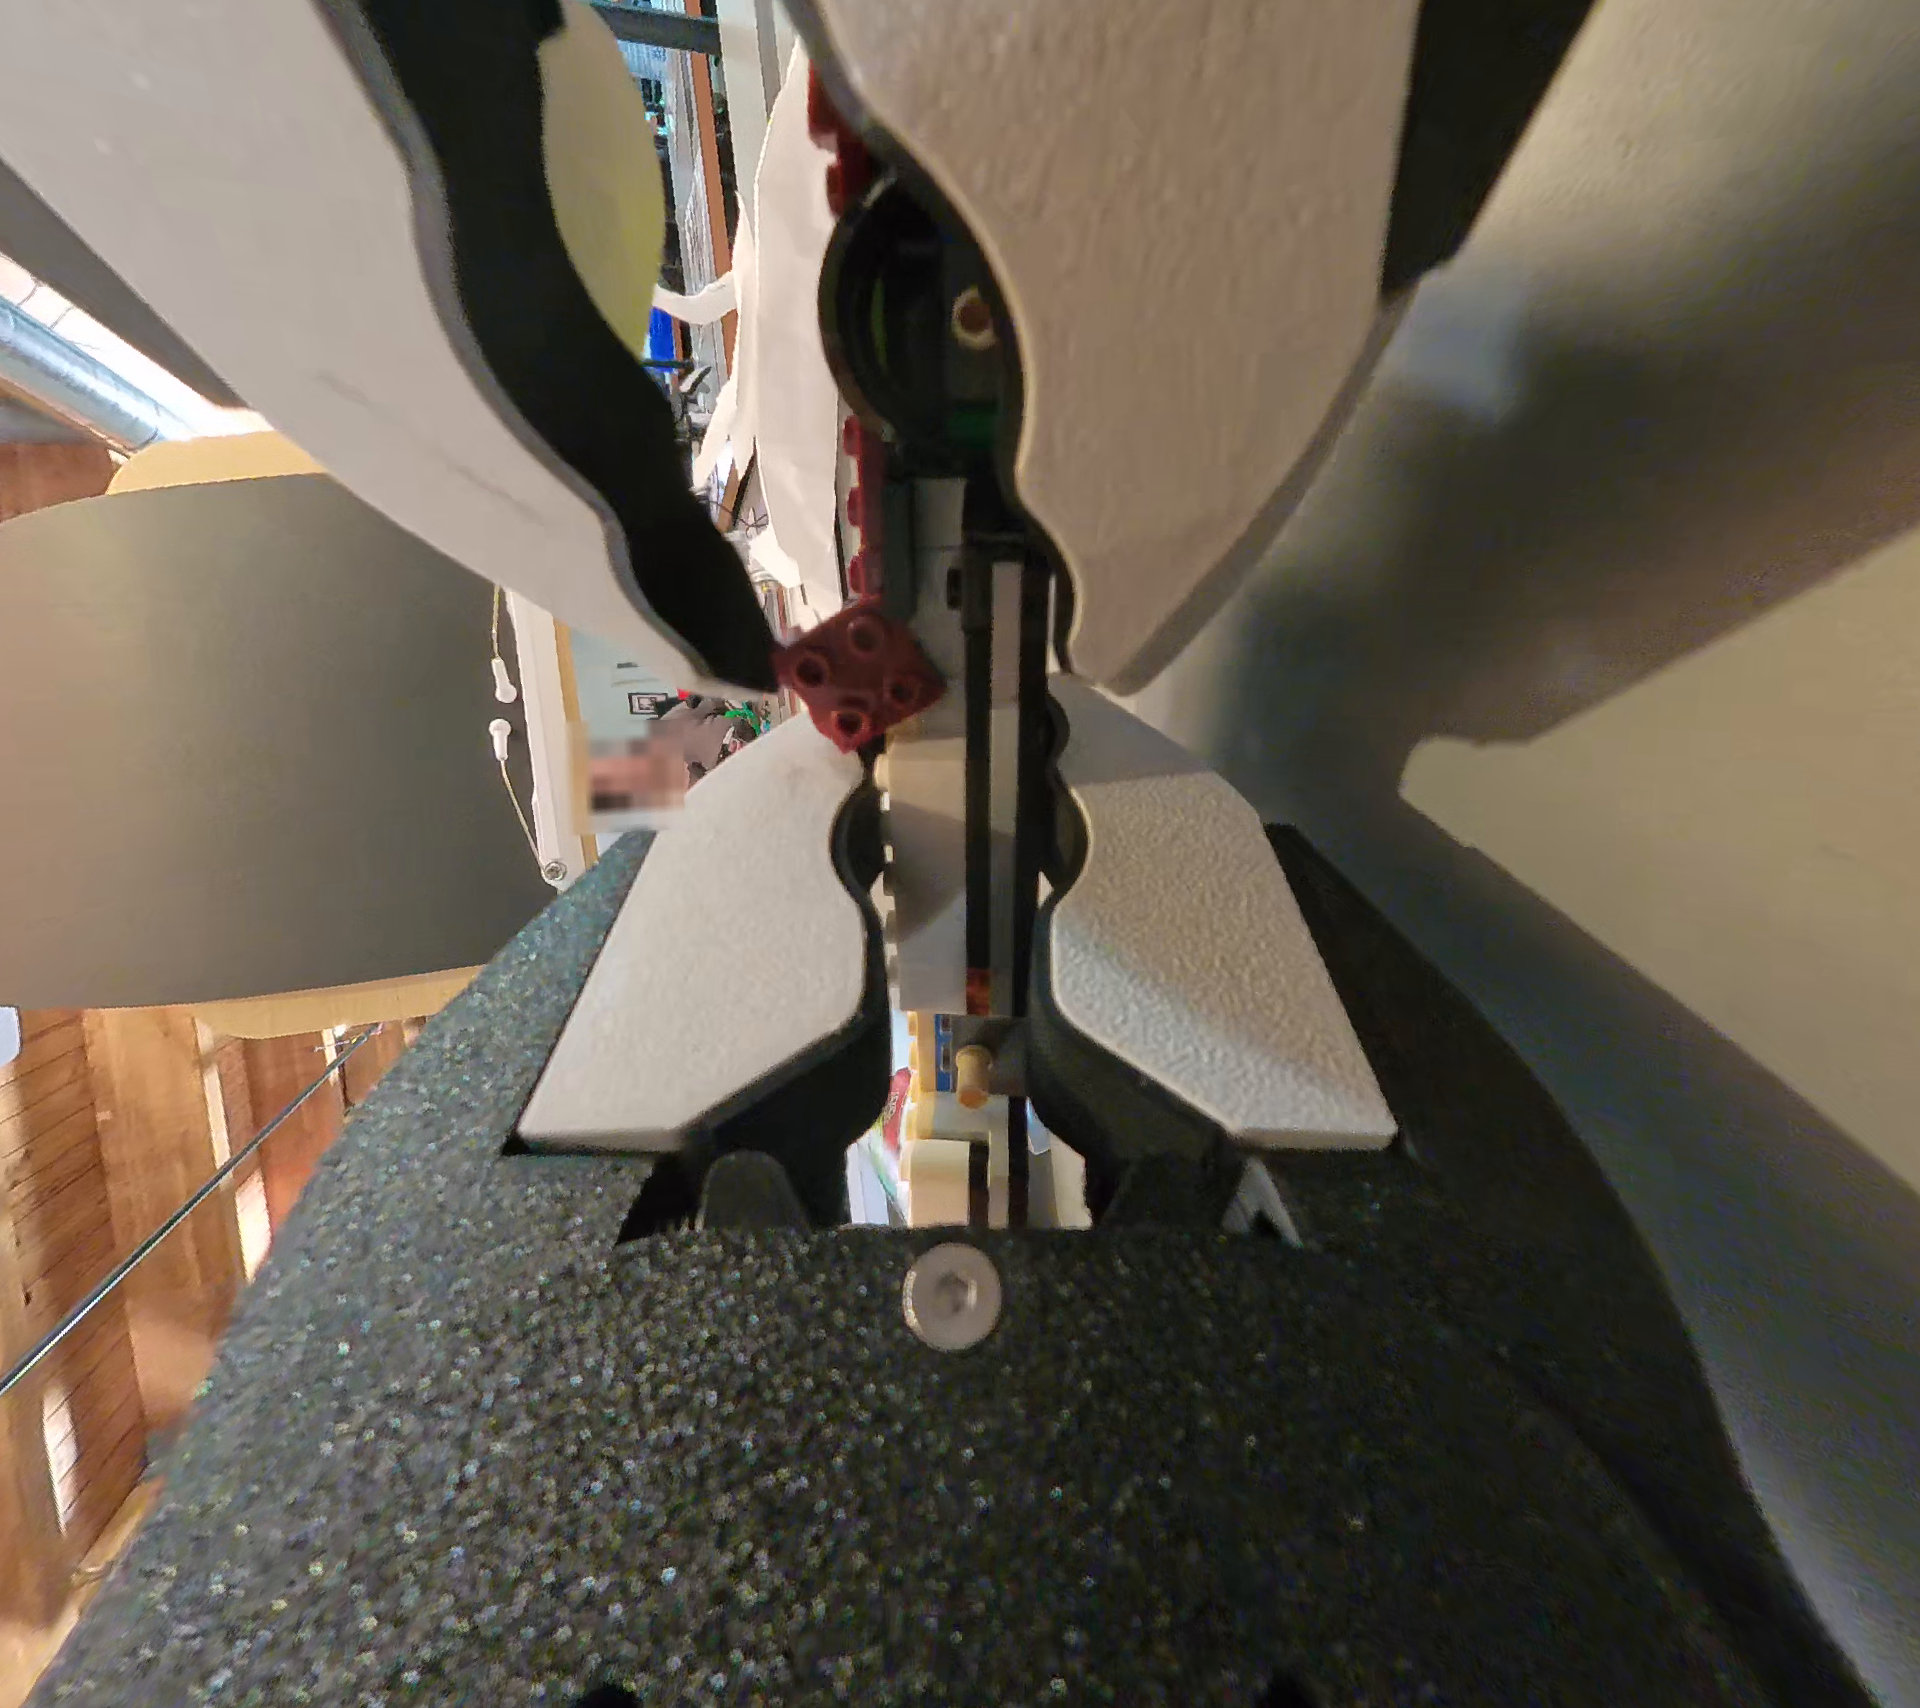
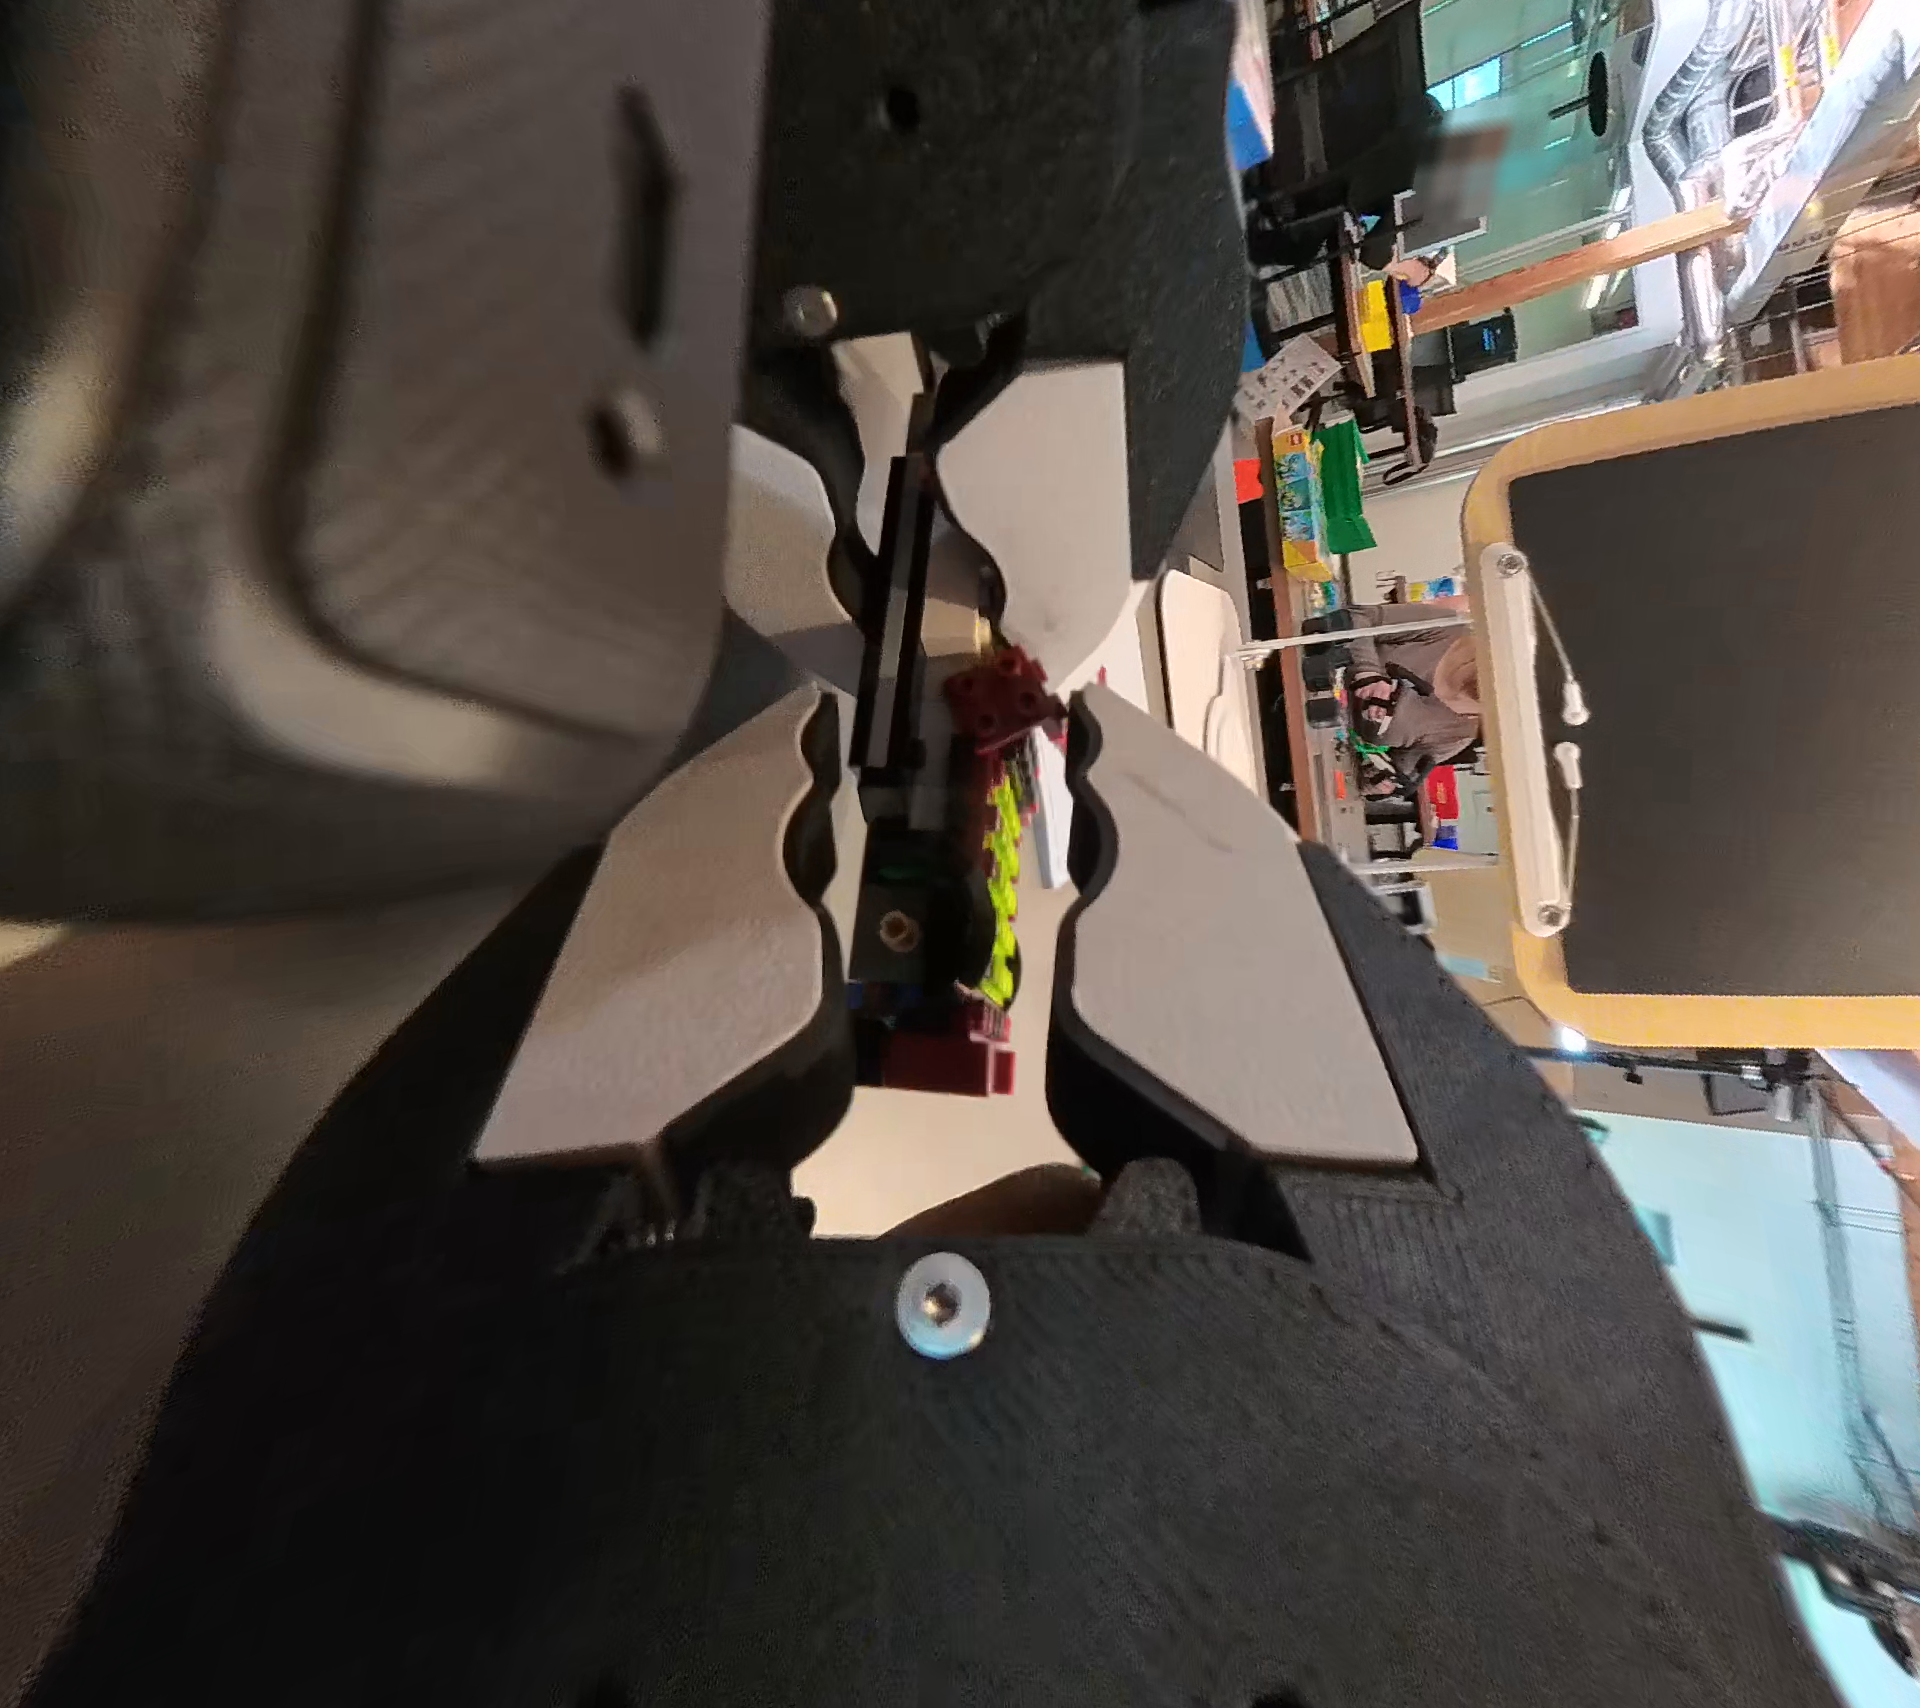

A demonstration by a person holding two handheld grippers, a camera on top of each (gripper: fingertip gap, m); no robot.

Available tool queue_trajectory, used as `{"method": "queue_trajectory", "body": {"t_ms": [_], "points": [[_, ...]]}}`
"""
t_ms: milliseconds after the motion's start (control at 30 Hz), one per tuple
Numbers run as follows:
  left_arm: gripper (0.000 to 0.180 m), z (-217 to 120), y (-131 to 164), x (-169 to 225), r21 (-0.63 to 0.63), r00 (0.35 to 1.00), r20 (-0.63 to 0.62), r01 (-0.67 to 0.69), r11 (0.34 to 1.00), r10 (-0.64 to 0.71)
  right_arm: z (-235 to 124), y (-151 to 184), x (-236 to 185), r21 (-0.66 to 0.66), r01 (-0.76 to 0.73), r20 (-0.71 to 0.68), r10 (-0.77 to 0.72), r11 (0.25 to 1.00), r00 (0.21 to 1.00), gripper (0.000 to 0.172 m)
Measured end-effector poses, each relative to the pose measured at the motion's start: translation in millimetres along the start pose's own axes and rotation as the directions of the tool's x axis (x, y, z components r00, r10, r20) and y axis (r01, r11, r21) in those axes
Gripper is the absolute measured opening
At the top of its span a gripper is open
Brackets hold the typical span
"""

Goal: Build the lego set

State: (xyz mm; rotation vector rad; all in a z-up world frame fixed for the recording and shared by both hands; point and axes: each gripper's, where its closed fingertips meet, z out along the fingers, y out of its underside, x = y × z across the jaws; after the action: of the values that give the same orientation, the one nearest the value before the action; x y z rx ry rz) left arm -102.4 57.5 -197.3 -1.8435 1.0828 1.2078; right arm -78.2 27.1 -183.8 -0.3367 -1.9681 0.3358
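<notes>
A small brick model is held between my two grippers, which face each other. In the left wrist view my left gripper [image 1: 961, 754] is shut on the model's white and black end [image 1: 935, 879]. A small dark red studded plate [image 1: 857, 682] sits tilted on the model's side. My right gripper [image 2: 951, 713] spans the model's other end, with its black block [image 2: 894, 931] and lime green studs [image 2: 1003, 837]. One of its fingers lies against the black side. The other fingertip [image 2: 1086, 723] touches the dark red plate [image 2: 1008, 697]. The left wrist view also shows that fingertip [image 1: 743, 661] on the plate.
A dark panel with a light wooden frame [image 2: 1714, 723] hangs close by; it also shows in the left wrist view [image 1: 260, 744]. A seated person [image 2: 1423, 692] is at a far workbench with coloured boxes [image 2: 1314, 495]. White paper [image 1: 790, 308] lies behind the model. My two grippers' fingertips are within a few centimetres of each other.
</notes>
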Motion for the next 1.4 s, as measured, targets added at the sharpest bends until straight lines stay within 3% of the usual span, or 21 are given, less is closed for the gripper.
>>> {"method": "queue_trajectory", "body": {"t_ms": [500, 900, 1200, 1400], "points": [[0.025, -1, -2, -3, 0.002, 1.0, 0.009, 0.026, 1.0, -0.026, -11, -2, 8, 0.045, -0.246, 0.085, 0.241, 0.968, 0.967, 0.041], [0.025, 0, 2, -2, -0.009, 1.0, -0.001, 0.026, 1.0, -0.026, -15, -4, -9, 0.024, -0.122, 0.129, 0.118, 0.992, 0.985, 0.036], [0.025, 0, 0, -2, -0.004, 1.0, -0.002, 0.026, 1.0, -0.026, -14, -10, -14, 0.043, -0.143, 0.154, 0.134, 0.989, 0.979, 0.037], [0.025, 0, 1, -2, -0.01, 1.0, 0.003, -0.004, 1.0, 0.004, -17, -12, 5, 0.081, -0.229, 0.097, 0.221, 0.97, 0.971, 0.037]]}}
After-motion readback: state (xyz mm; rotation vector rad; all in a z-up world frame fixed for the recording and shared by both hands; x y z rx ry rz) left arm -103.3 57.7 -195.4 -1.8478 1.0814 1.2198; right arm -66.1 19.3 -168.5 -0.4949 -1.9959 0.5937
